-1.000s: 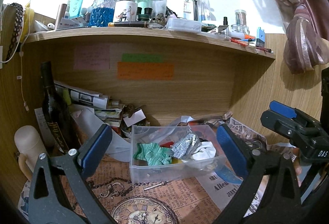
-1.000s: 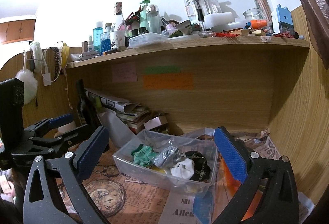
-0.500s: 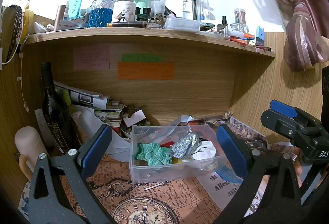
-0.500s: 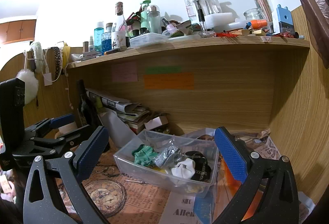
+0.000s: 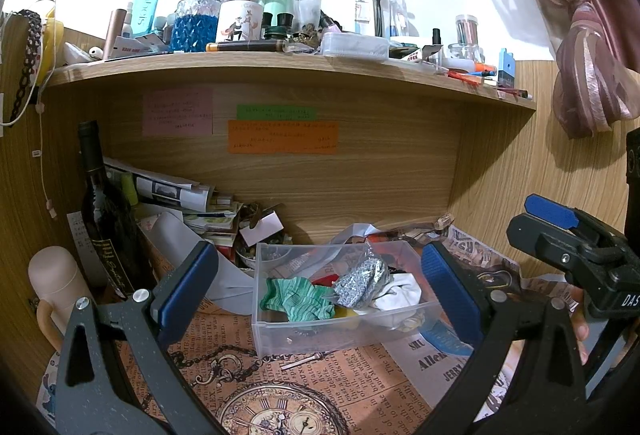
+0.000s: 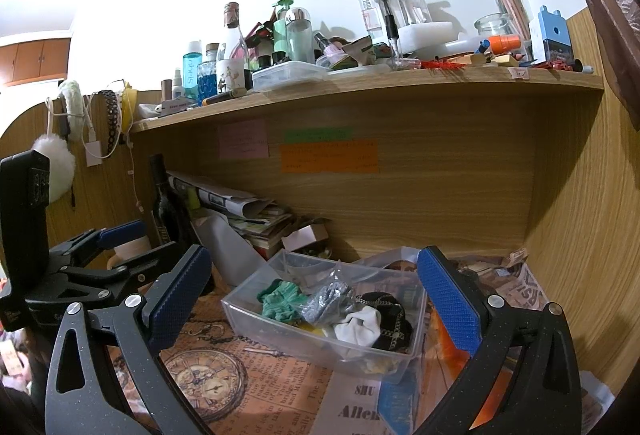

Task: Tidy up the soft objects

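A clear plastic bin (image 5: 280, 331) (image 6: 256, 319) sits on the desk under the shelf. It holds a green cloth (image 5: 298, 297) (image 6: 280, 301), a silver sparkly piece (image 5: 360, 281) (image 6: 328, 299), a white cloth (image 5: 400, 291) (image 6: 360, 327) and a black item with a chain (image 6: 388, 315). My left gripper (image 5: 320, 295) is open and empty, a little in front of the bin. My right gripper (image 6: 316, 299) is open and empty, in front of the bin; it also shows at the right of the left wrist view (image 5: 560, 235).
A dark wine bottle (image 5: 100, 219) and a beige mug (image 5: 56, 287) stand at the left. Stacked papers and books (image 5: 180, 203) lie behind the bin. The overhead shelf (image 5: 280, 71) is crowded with bottles. Printed paper (image 5: 280, 395) covers the desk. A wooden wall (image 6: 580, 215) closes the right side.
Both grippers have drifted only slightly; the bin and its contents have not moved. Both stay open.
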`<control>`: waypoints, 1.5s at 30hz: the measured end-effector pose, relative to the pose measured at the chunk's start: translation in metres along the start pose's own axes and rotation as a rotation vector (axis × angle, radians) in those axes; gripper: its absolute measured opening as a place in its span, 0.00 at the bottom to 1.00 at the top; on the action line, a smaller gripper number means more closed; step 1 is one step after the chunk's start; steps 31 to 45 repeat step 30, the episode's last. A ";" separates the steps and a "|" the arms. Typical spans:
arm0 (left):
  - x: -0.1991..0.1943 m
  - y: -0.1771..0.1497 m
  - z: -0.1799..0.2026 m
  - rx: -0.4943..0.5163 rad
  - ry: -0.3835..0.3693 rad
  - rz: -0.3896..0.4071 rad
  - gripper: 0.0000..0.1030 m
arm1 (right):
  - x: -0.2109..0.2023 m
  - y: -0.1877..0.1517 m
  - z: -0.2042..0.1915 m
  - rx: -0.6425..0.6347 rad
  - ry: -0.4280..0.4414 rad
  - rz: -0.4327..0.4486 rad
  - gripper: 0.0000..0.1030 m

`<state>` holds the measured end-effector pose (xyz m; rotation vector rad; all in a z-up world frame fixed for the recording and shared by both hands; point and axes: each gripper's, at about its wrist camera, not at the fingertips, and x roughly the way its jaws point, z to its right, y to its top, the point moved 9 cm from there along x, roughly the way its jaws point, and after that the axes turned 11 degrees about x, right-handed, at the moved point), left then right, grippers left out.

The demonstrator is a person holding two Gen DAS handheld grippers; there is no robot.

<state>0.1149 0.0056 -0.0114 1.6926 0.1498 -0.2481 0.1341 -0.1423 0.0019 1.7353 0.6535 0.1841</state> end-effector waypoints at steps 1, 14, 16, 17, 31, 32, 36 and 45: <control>0.000 0.000 0.000 0.000 0.000 0.000 1.00 | 0.000 0.000 0.000 0.001 0.000 0.000 1.00; 0.002 -0.002 -0.002 0.006 -0.008 -0.004 1.00 | 0.002 -0.004 -0.002 0.000 -0.004 -0.007 1.00; 0.004 -0.002 -0.002 0.008 -0.021 -0.006 1.00 | 0.002 -0.005 -0.003 0.001 -0.004 -0.009 1.00; 0.004 -0.003 -0.003 0.006 -0.022 -0.008 1.00 | 0.003 -0.005 -0.002 0.002 -0.004 -0.010 1.00; 0.005 -0.004 -0.003 0.015 -0.045 -0.009 1.00 | 0.009 -0.010 0.002 0.012 -0.024 -0.024 1.00; 0.005 -0.004 -0.003 0.015 -0.045 -0.009 1.00 | 0.009 -0.010 0.002 0.012 -0.024 -0.024 1.00; 0.005 -0.004 -0.003 0.015 -0.045 -0.009 1.00 | 0.009 -0.010 0.002 0.012 -0.024 -0.024 1.00; 0.005 -0.004 -0.003 0.015 -0.045 -0.009 1.00 | 0.009 -0.010 0.002 0.012 -0.024 -0.024 1.00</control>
